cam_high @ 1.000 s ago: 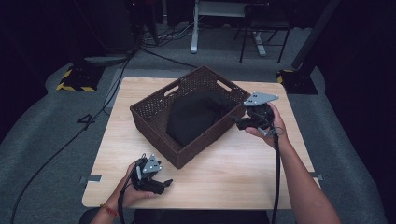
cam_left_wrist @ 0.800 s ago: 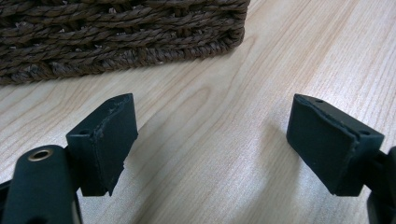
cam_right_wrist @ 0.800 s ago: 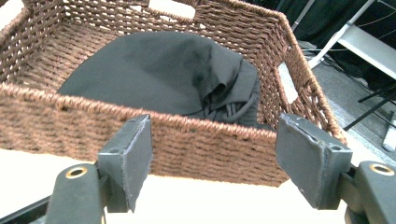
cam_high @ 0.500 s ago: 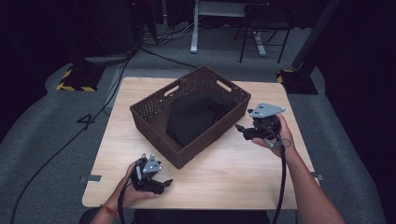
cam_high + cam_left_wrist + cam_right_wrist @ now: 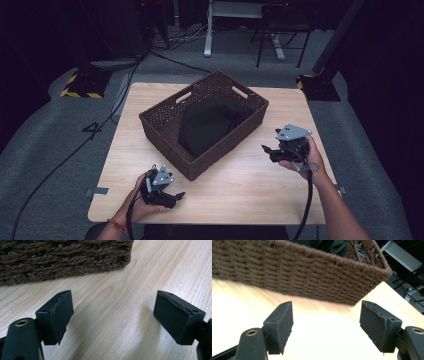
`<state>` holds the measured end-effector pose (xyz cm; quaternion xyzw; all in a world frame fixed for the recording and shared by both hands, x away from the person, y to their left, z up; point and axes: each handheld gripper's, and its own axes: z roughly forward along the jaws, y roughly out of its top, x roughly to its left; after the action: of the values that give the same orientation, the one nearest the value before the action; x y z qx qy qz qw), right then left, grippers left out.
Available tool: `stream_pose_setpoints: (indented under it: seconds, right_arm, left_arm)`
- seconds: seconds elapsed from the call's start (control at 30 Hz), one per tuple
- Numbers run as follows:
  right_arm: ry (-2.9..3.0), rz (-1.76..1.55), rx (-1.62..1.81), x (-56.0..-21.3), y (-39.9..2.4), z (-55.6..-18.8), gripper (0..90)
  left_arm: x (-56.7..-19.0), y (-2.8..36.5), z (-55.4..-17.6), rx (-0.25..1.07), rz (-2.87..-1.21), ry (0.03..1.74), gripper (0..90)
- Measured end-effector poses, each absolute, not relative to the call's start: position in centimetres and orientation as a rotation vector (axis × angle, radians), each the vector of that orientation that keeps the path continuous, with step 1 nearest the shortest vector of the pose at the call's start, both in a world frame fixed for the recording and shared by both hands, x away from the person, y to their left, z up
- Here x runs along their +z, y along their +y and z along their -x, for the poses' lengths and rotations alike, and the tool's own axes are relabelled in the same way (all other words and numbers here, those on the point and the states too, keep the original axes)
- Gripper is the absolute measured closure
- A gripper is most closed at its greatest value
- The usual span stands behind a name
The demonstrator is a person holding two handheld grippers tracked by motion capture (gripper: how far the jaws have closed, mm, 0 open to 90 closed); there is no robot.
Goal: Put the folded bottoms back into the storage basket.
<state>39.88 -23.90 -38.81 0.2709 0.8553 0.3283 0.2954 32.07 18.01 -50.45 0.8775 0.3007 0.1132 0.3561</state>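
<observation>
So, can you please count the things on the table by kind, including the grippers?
Woven basket: 1
Black cloth in the basket: 1
Grippers: 2, the left gripper and the right gripper, both open
Total: 4

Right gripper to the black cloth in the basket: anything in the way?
Yes. The basket's woven side wall stands between the right gripper and the black cloth, which lies inside, below the rim. A level approach is blocked; above the rim nothing visible obstructs. Jaws are open and empty.

You've got a light wood table (image 5: 250,185) w/ a brown wicker basket (image 5: 165,125) sitting on it, mid-top.
</observation>
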Motion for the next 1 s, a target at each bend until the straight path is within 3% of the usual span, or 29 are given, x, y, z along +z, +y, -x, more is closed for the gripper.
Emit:
stream_pose_setpoints:
  seconds: [1.0]
  right_arm:
    - [2.304, -0.867, 0.828, -46.0, -29.9, -35.8, 26.4]
  left_arm:
    - [-50.5, 18.0, -32.1, 0.292, -2.266, 0.777, 16.6]
